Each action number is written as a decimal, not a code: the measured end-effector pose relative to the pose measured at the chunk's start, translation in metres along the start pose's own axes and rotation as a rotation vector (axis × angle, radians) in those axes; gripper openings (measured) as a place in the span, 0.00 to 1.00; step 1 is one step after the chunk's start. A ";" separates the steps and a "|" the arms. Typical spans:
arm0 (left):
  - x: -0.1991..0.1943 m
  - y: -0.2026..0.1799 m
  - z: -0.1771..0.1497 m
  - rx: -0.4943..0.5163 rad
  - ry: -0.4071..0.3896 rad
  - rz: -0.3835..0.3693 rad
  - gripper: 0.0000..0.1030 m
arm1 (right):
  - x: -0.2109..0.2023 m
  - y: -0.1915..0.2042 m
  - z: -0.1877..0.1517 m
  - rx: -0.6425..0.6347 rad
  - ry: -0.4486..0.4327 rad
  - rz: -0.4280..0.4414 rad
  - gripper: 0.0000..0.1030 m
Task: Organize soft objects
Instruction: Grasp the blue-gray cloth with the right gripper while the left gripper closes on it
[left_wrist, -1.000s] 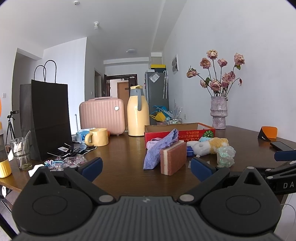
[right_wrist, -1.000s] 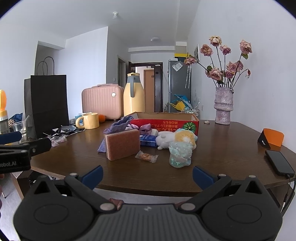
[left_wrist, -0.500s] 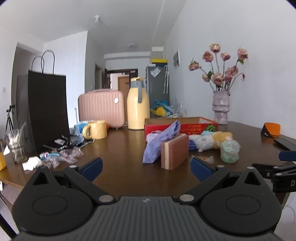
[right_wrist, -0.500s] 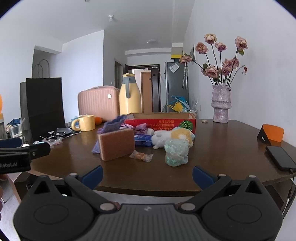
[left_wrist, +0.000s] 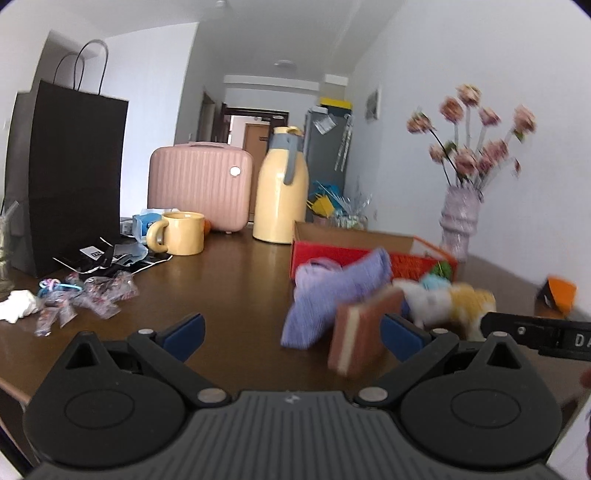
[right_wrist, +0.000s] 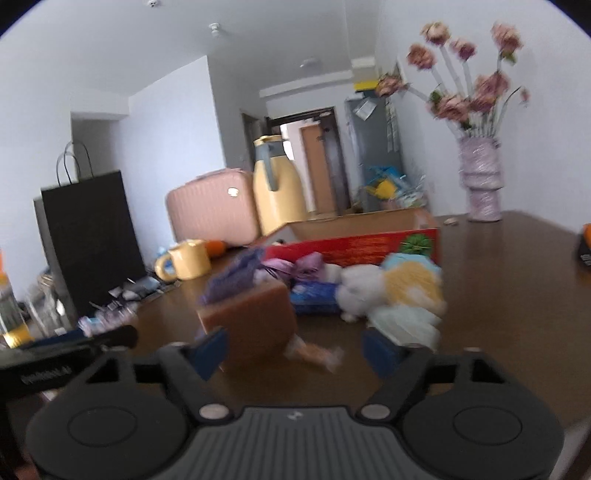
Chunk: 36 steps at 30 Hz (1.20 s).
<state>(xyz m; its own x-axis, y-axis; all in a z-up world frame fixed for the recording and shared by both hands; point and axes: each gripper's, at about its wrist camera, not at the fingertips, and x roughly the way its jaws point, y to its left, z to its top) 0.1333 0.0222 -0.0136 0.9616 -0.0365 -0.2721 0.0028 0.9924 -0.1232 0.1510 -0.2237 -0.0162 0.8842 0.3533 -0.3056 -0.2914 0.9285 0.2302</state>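
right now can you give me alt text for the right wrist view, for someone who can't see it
The open right gripper, its jaws having just been closing with nothing between them, faces a blurred heap of soft things on a brown table: a brown sponge, a purple cloth and a white-and-yellow plush toy. Behind stands an empty red cardboard box.

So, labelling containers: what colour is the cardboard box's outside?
Red, best seen in the right wrist view: box.

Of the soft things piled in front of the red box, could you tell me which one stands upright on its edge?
The brown sponge with the pale layer; the purple cloth behind it is slumped.
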 end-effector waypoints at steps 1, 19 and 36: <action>0.008 0.003 0.004 -0.013 0.005 0.003 1.00 | 0.011 0.002 0.008 0.004 0.010 0.020 0.68; 0.071 0.007 0.000 0.026 0.114 -0.096 1.00 | 0.156 0.046 0.065 -0.014 0.100 0.143 0.06; 0.120 0.002 0.010 -0.050 0.180 0.093 0.99 | 0.059 -0.013 0.063 0.102 0.097 0.240 0.05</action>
<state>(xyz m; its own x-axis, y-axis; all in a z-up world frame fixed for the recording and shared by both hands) 0.2512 0.0214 -0.0369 0.8925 0.0301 -0.4500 -0.1015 0.9856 -0.1354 0.2298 -0.2225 0.0210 0.7535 0.5759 -0.3170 -0.4461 0.8021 0.3969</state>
